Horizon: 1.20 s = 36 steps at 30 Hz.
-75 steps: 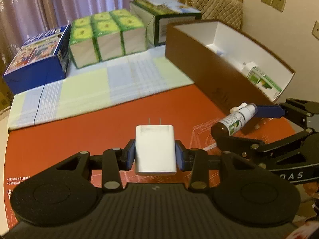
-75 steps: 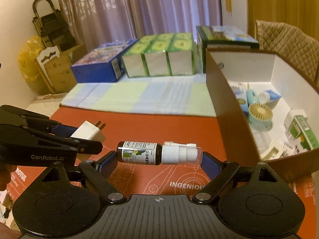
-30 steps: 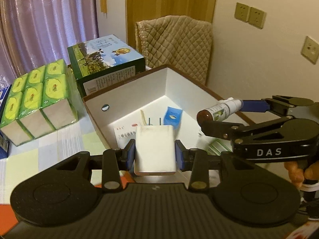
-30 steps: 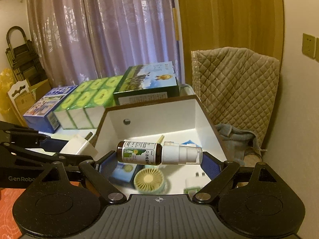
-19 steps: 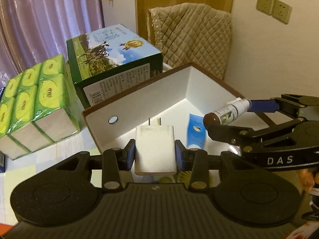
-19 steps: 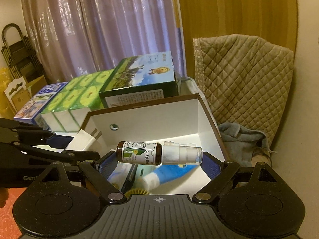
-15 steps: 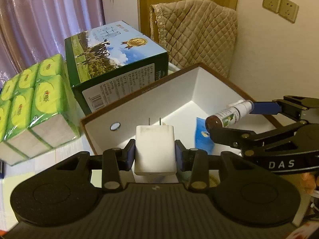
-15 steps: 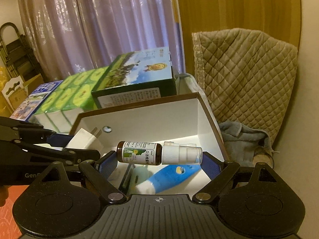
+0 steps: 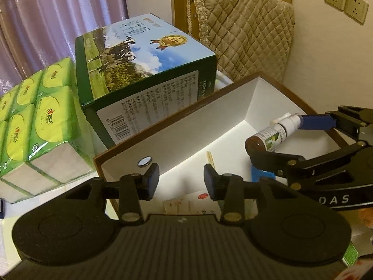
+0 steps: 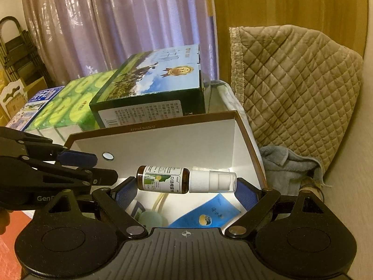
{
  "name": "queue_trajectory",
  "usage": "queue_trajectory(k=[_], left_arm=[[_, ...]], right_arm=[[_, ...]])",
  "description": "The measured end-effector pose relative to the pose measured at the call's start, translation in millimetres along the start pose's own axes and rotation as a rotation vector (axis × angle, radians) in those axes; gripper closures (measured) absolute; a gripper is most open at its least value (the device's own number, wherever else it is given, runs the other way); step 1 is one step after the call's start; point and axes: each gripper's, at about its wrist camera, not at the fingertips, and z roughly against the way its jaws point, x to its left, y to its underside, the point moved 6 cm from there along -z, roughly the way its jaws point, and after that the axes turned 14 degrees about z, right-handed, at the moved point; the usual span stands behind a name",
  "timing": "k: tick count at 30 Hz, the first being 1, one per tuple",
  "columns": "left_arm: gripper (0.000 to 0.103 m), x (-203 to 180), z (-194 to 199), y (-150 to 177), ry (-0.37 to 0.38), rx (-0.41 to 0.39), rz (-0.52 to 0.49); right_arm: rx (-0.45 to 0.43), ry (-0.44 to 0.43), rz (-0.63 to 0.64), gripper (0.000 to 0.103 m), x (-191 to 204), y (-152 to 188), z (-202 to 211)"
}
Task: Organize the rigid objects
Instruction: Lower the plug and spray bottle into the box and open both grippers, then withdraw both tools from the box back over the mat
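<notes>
- Our left gripper (image 9: 181, 178) hangs over the brown-rimmed white cardboard box (image 9: 186, 126), its jaws parted narrowly with nothing between them
- Our right gripper (image 10: 186, 190) clamps the small brown spray bottle with white cap (image 10: 184, 179) above that box, not yet dropped in
- A blue tube (image 10: 209, 212) and other items already lie inside

We've got a cardboard box (image 10: 177, 144) with smooth matt white walls, a glossy printed carton (image 9: 144, 70), tissue packs (image 9: 35, 121) in shiny plastic wrap, and a quilted cloth cover (image 10: 298, 88). The spray bottle (image 10: 184, 182) looks like brown glass or plastic, with a white ribbed cap. Tongs (image 9: 181, 182) are matt black plastic.
</notes>
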Motion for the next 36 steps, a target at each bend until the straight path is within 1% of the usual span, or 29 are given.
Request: queue_trajectory(k=[5, 15, 23, 36], left_arm=[[0.063, 7.6, -3.1, -1.8, -0.014, 0.007, 0.022], [0.061, 14.3, -5.8, 1.5, -0.02, 0.018, 0.028], [0.058, 10.8, -0.7, 5.8, -0.008, 0.017, 0.016], [0.057, 6.3, 19.1, 16.9, 0.001, 0.009, 0.019]], right_arm=[[0.007, -0.008, 0.018, 0.017, 1.1, -4.9, -9.4], [0.005, -0.021, 0.022, 0.016, 3.9, -9.5, -17.9], [0.01, -0.019, 0.027, 0.016, 5.7, -5.2, -10.2], [-0.007, -0.015, 0.004, 0.016, 5.9, 1.0, 14.3]])
